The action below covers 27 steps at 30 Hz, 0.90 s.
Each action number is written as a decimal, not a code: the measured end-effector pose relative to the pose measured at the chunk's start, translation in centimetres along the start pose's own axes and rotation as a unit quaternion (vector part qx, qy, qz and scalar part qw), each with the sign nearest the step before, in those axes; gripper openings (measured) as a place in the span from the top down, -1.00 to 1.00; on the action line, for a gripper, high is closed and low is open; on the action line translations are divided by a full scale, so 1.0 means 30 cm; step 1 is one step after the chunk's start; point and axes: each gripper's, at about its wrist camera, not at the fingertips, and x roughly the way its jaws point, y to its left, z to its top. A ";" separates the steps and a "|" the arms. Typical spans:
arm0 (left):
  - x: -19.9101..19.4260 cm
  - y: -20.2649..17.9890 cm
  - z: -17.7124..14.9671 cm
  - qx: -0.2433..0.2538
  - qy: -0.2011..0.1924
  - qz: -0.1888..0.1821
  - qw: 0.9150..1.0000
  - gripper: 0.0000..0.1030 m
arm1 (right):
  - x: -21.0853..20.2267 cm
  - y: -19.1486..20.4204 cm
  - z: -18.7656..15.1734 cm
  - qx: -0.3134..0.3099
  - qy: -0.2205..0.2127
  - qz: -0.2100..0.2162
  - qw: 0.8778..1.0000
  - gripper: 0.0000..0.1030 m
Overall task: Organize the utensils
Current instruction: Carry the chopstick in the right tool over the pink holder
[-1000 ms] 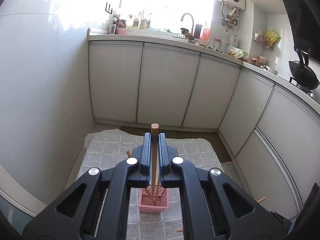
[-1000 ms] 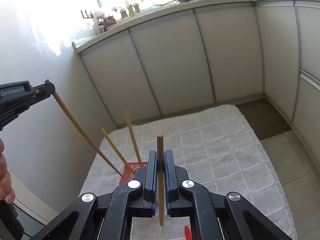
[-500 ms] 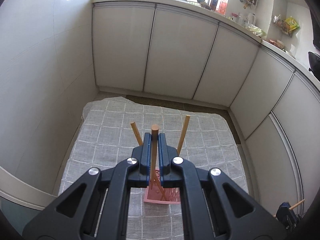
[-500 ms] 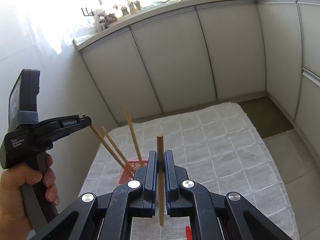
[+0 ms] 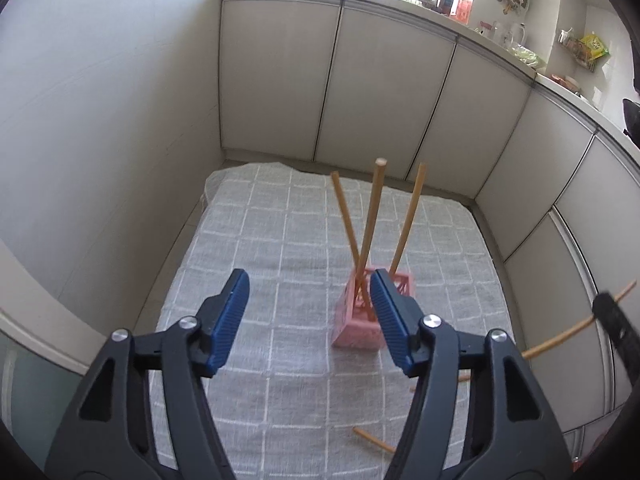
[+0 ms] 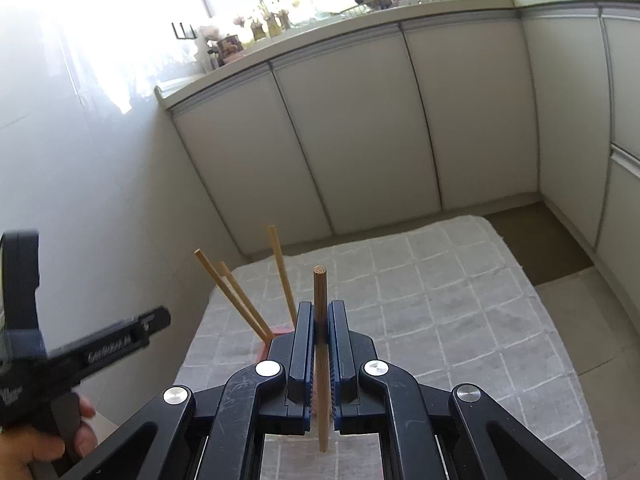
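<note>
A pink basket stands on the grey checked cloth with three wooden chopsticks leaning in it. My left gripper hovers low in front of the basket. Its jaws are opening, with nothing between them. My right gripper is shut on another chopstick, held upright over the cloth to the right of the basket. At the left edge of the right wrist view the left gripper shows blurred, in a person's hand. The right gripper and its chopstick show at the far right of the left wrist view.
One loose chopstick lies on the cloth near the front edge. White cabinet doors curve round the back and right. A glossy white wall closes the left side. The counter carries a tap and bottles.
My left gripper has come down towards the basket and let go of its chopstick, which now stands in the basket with two others. The right gripper has stayed put.
</note>
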 end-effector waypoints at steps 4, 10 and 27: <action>-0.026 0.048 -0.109 -0.001 0.031 0.021 0.999 -0.41 | -0.020 0.033 0.009 -0.011 -0.012 0.000 1.000 0.90; -0.071 0.081 -0.201 0.009 0.024 0.029 0.999 -0.65 | -0.041 0.075 0.034 -0.012 -0.027 0.007 1.000 0.90; -0.031 0.145 -0.215 0.011 0.060 0.012 0.998 -0.65 | 0.317 0.209 0.119 -0.036 -0.025 -0.027 0.999 0.90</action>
